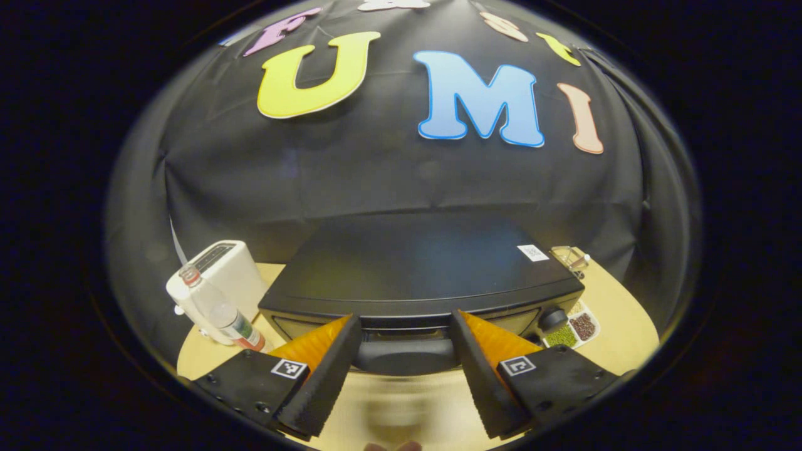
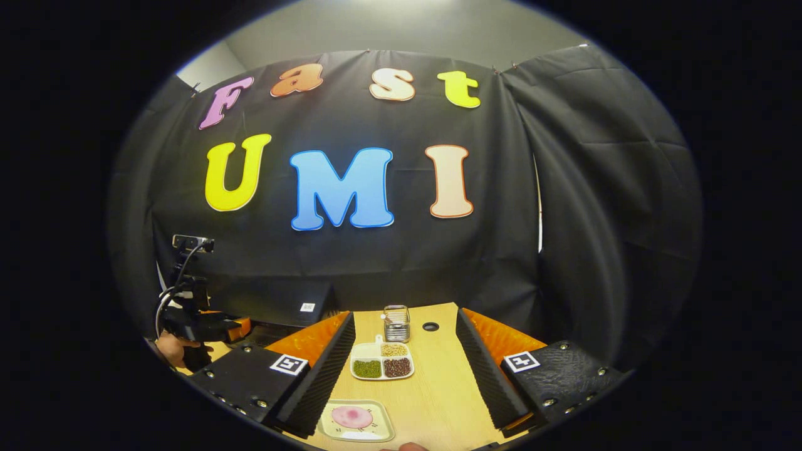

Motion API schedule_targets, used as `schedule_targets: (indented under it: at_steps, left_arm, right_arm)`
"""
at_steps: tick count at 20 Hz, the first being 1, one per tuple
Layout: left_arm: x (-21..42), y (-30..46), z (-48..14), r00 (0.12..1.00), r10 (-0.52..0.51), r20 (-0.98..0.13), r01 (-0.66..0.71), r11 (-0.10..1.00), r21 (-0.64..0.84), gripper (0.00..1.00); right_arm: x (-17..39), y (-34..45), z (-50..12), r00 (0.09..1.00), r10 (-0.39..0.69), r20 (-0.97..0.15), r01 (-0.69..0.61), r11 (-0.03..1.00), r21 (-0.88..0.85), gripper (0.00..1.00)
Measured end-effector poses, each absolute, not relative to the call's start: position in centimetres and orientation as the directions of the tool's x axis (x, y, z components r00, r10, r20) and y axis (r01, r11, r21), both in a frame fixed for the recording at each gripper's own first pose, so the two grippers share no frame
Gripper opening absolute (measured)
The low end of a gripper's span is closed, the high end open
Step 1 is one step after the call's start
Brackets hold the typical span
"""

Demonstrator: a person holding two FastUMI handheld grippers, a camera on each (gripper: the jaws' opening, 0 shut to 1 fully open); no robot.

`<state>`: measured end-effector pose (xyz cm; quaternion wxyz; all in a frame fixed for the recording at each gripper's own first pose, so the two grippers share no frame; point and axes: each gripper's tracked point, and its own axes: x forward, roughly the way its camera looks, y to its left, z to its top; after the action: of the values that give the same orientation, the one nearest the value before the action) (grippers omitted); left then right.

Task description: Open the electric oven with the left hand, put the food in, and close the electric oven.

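In the left gripper view, the left tongs [image 1: 406, 351] are spread wide and hold nothing. They are at the front of the electric oven [image 1: 420, 275], and the dark handle [image 1: 406, 356] of the oven door lies between the two fingers. The handle is near the inner sides of the fingers, but I cannot tell if it touches them. The oven is a black box on the tabletop [image 1: 617, 326], and its door is closed. A round knob [image 1: 552, 318] sits at the right end of its front. To the left of the oven stands a white toaster [image 1: 219, 275], and a clear bottle [image 1: 219, 310] stands just in front of it. To the right of the oven lies a small divided dish [image 1: 573, 330] with green and dark beans in it.

In the right gripper view, the right tongs [image 2: 406, 369] are also spread wide and empty, above the wooden tabletop [image 2: 438, 388]. Between the fingers, near the bottom edge, lies a pale plate [image 2: 357, 421] with a round pink piece of food [image 2: 351, 416] on it. Farther away is the same divided dish [image 2: 382, 361], with three compartments of beans. Behind it stands a small wire holder [image 2: 396, 322], and beside that is a dark round hole [image 2: 430, 326] in the tabletop. At the left edge, a hand [image 2: 172, 347] holds the other gripper [image 2: 216, 329] close to the oven [image 2: 282, 304], well apart from the plate.
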<state>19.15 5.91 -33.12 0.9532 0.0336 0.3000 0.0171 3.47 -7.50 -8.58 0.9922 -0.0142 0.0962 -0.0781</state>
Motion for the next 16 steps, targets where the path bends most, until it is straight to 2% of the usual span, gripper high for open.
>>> schedule_targets:
  at_steps: [2,4,7,14,15,16]
  left_arm:
    - [18.4,5.8,-33.2,0.817,0.048,-0.575,-0.008,0.997,0.072,0.93]
    - [17.4,5.7,-33.4,0.814,0.037,-0.579,0.002,0.998,0.067,0.99]
    - [15.9,5.4,-33.8,0.808,0.009,-0.589,0.025,0.998,0.049,0.96]
    - [13.1,5.4,-34.9,0.805,-0.009,-0.593,0.051,0.997,0.053,0.96]
    - [12.6,5.4,-35.2,0.804,-0.009,-0.595,0.05,0.997,0.052,0.99]
    - [12.2,5.4,-35.3,0.802,-0.008,-0.597,0.048,0.998,0.05,0.96]
  right_arm:
    - [3.7,-6.8,-8.6,0.972,-0.14,-0.189,0.135,0.99,-0.039,0.98]
    - [3.8,-6.0,-8.4,0.974,-0.123,-0.189,0.118,0.992,-0.039,0.98]
    - [3.6,-5.2,-8.2,0.976,-0.106,-0.189,0.099,0.994,-0.046,0.98]
    - [2.5,-3.7,-8.9,0.972,-0.087,-0.218,0.076,0.995,-0.057,0.98]
    - [2.4,-3.6,-8.9,0.972,-0.086,-0.219,0.075,0.995,-0.059,0.98]
    - [2.3,-3.5,-8.9,0.972,-0.084,-0.221,0.072,0.996,-0.06,0.98]
